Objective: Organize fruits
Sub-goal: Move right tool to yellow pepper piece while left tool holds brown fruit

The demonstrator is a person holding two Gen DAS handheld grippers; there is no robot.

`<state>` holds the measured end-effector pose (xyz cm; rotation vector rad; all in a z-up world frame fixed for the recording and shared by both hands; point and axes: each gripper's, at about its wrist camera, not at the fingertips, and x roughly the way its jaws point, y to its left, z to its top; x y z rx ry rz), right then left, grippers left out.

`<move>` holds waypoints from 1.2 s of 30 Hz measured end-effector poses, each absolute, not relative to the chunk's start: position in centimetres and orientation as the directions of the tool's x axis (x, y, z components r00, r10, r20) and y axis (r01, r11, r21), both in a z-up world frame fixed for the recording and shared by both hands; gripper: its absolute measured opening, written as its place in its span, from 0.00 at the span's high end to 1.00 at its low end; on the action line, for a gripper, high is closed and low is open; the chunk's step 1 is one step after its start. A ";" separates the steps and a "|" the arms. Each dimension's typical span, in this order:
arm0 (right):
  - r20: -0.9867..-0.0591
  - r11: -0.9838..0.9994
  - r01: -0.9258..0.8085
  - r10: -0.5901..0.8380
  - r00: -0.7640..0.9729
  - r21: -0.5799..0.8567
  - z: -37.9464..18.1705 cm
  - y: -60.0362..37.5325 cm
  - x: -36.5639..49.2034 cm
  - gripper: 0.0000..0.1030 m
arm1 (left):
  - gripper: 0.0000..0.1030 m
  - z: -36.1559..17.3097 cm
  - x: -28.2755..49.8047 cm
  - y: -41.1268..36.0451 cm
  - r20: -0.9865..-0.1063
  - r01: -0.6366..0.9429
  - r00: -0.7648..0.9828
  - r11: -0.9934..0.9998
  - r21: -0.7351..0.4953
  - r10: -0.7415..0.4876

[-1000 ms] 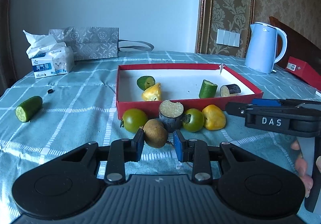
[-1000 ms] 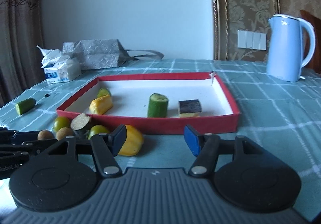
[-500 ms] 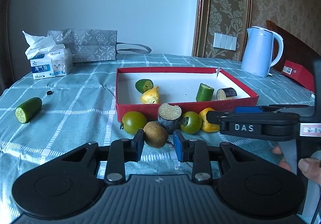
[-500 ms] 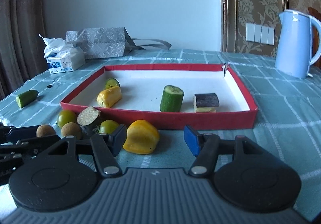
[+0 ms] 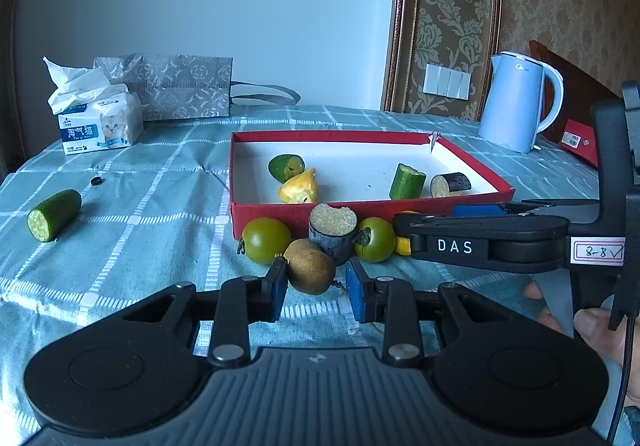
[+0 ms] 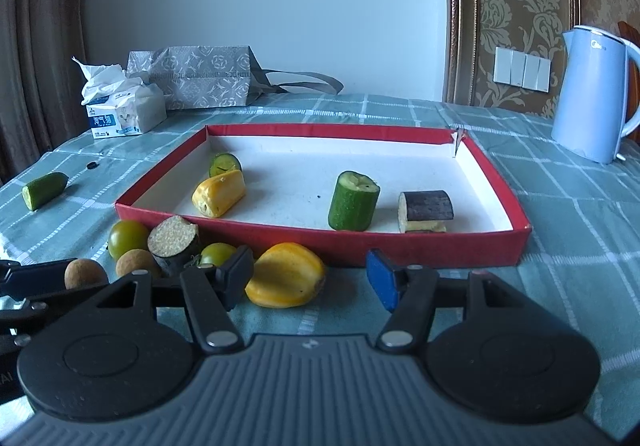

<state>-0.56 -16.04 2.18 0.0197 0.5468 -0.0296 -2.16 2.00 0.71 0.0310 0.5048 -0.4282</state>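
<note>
A red tray (image 5: 280,209) (image 6: 420,246) holds cucumber pieces, a yellow pepper piece and an eggplant piece. In front of it lie two green tomatoes (image 5: 266,239), an eggplant stub (image 5: 333,232), brown round fruits and a yellow pepper piece (image 6: 286,275). My left gripper (image 5: 316,282) is open, its pads on either side of a brown fruit (image 5: 311,271) without clamping it. My right gripper (image 6: 310,278) is open, with the yellow pepper piece between its fingers, nearer the left one. It crosses the left wrist view from the right (image 5: 480,236).
A cucumber half (image 5: 54,214) lies alone on the checked cloth at the left. A tissue pack (image 5: 100,124) and a grey bag (image 5: 176,86) stand at the back left. A blue kettle (image 5: 518,106) (image 6: 592,94) stands at the back right.
My right gripper has moved forward and left, so the yellow pepper piece now sits between its fingers. My left gripper has stayed around the brown fruit.
</note>
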 end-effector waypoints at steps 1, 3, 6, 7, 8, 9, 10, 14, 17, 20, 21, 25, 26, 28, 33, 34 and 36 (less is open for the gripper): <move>-0.521 0.999 0.033 -0.022 0.853 0.012 2.2 -16.1 -0.6 0.41 | 0.70 0.7 -2.2 2.0 -0.476 0.404 0.788 0.911 -0.077 -0.390; -0.526 0.999 0.033 -0.015 0.850 0.025 2.2 -16.3 -0.9 0.41 | 0.70 0.7 -2.3 2.2 -0.475 0.406 0.787 0.910 -0.080 -0.393; -0.533 0.998 0.036 -0.005 0.846 0.049 2.1 -16.6 -1.0 0.41 | 0.70 0.7 -2.4 2.2 -0.475 0.409 0.786 0.909 -0.080 -0.396; -0.533 0.998 0.037 -0.005 0.846 0.048 2.1 -16.6 -0.9 0.41 | 0.70 0.7 -2.4 2.3 -0.475 0.410 0.786 0.909 -0.081 -0.396; -0.533 0.998 0.036 -0.007 0.846 0.044 2.1 -16.5 -0.8 0.41 | 0.70 0.7 -2.4 2.2 -0.476 0.409 0.786 0.909 -0.081 -0.396; -0.532 0.999 0.036 -0.009 0.847 0.040 2.1 -16.4 -0.8 0.41 | 0.70 0.7 -2.4 2.2 -0.476 0.408 0.785 0.909 -0.082 -0.395; -0.532 0.999 0.036 -0.011 0.847 0.037 2.1 -16.3 -0.8 0.41 | 0.70 0.7 -2.4 2.2 -0.477 0.408 0.785 0.909 -0.083 -0.395; -0.538 0.998 0.028 0.011 0.843 0.063 2.0 -16.8 -1.1 0.47 | 0.70 0.8 -2.5 2.3 -0.473 0.406 0.788 0.910 -0.079 -0.393; -0.536 0.997 0.011 0.029 0.844 0.071 2.0 -16.7 -1.1 0.52 | 0.70 1.0 -2.5 2.5 -0.469 0.403 0.792 0.912 -0.080 -0.391; -0.536 0.998 0.009 0.025 0.844 0.060 2.0 -16.5 -0.9 0.52 | 0.70 1.1 -2.4 2.5 -0.467 0.401 0.793 0.912 -0.082 -0.391; -0.537 0.998 0.010 0.027 0.843 0.066 2.0 -16.5 -0.9 0.52 | 0.70 1.2 -2.4 2.5 -0.469 0.401 0.792 0.912 -0.083 -0.391; -0.529 0.996 -0.018 0.064 0.846 0.092 2.1 -16.6 -1.2 0.65 | 0.70 1.2 -2.6 2.4 -0.470 0.395 0.796 0.916 -0.073 -0.381; -0.524 0.997 -0.020 0.060 0.850 0.080 2.1 -16.4 -1.4 0.71 | 0.70 1.2 -2.6 2.5 -0.471 0.395 0.795 0.916 -0.078 -0.383; -0.512 0.998 -0.015 0.047 0.858 0.067 2.3 -16.4 -1.6 0.75 | 0.70 1.2 -2.6 2.5 -0.471 0.393 0.795 0.916 -0.080 -0.382; -0.518 0.997 -0.014 0.053 0.854 0.080 2.2 -16.8 -1.5 0.76 | 0.70 1.2 -2.6 2.6 -0.471 0.394 0.796 0.916 -0.076 -0.381; -0.519 0.998 -0.016 0.049 0.854 0.067 2.2 -16.6 -1.5 0.76 | 0.70 1.2 -2.6 2.6 -0.470 0.392 0.797 0.917 -0.074 -0.379; -0.523 0.997 -0.010 0.046 0.851 0.073 2.3 -16.6 -1.5 0.75 | 0.70 1.2 -2.6 2.7 -0.469 0.394 0.796 0.916 -0.078 -0.382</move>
